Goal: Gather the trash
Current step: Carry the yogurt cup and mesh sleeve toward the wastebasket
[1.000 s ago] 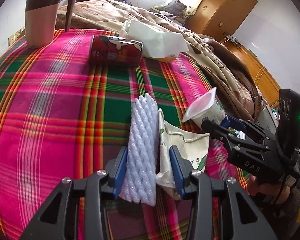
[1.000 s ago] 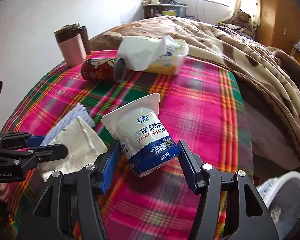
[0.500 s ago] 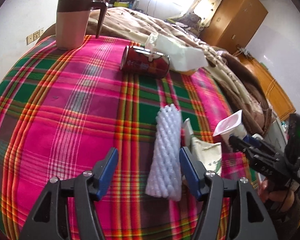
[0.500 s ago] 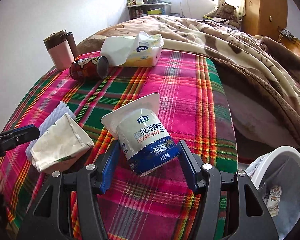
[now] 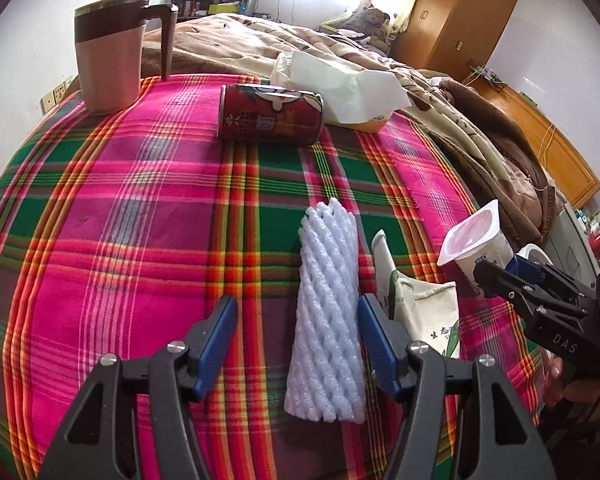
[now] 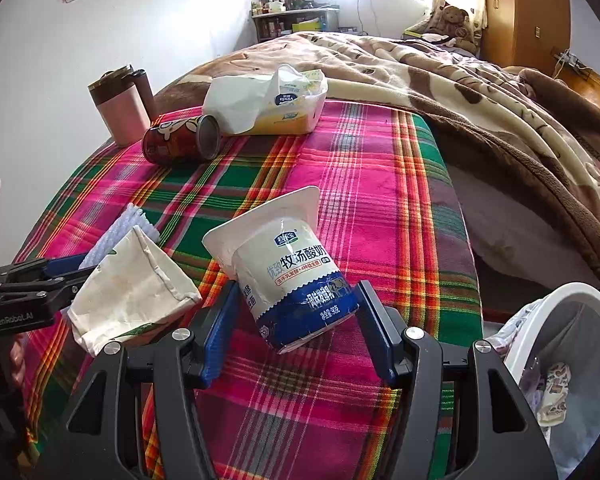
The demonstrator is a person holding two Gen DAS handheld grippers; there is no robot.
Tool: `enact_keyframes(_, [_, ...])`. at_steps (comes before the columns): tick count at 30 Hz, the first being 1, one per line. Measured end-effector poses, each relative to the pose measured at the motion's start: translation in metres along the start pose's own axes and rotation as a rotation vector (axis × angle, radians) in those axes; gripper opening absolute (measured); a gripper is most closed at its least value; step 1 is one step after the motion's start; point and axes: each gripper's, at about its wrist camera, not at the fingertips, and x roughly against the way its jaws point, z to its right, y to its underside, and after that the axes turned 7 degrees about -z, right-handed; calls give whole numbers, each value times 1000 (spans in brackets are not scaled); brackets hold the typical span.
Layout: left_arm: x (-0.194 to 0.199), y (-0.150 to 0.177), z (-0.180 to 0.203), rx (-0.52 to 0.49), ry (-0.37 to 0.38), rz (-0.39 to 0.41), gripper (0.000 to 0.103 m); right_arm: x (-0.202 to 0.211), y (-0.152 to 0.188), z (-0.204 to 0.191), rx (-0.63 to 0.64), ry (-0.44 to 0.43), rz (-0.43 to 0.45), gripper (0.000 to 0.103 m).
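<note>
While the left wrist view is showing the plaid blanket (image 5: pixel 120 208) spread over the bed, only the right wrist view is taking in the white trash bin (image 6: pixel 572 344), sitting off the bed's right edge with wrappers already inside. Left tool (image 5: pixel 296 336): jaws standing apart, having just been closing a little, with the white foam net sleeve (image 5: pixel 328 312) lying between them; its right pad is just beside the sleeve, the left pad well clear. Sleeve's long axis is running away from the camera, near end toward the tool. Right tool (image 6: pixel 296 328): clamped on the base of the yogurt cup (image 6: pixel 284 264), which is tilting with its open mouth up and to the left. Paper carton (image 6: pixel 128 292) is lying between sleeve and cup. Red can (image 5: pixel 270 114) is lying on its side near the far edge, beside the tissue pack (image 6: pixel 268 100) and pink mug (image 5: pixel 108 52). Open blanket is stretching left of the sleeve.
</note>
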Motion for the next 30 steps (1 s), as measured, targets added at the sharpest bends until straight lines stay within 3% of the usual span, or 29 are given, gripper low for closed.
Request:
enact_keyframes(2, [1, 0, 2, -15, 14, 0, 43, 1, 1, 0, -1, -3, 4, 60])
enact_keyframes(7, [6, 4, 8, -23, 18, 11, 29, 4, 4, 0, -7, -10, 12, 60])
enact_keyframes(20, [46, 13, 27, -40, 11, 107, 27, 28, 13, 3, -25, -23, 74, 60])
enact_keyframes(30, [75, 21, 75, -128, -10, 203, 27, 60, 24, 20, -71, -15, 149, 60])
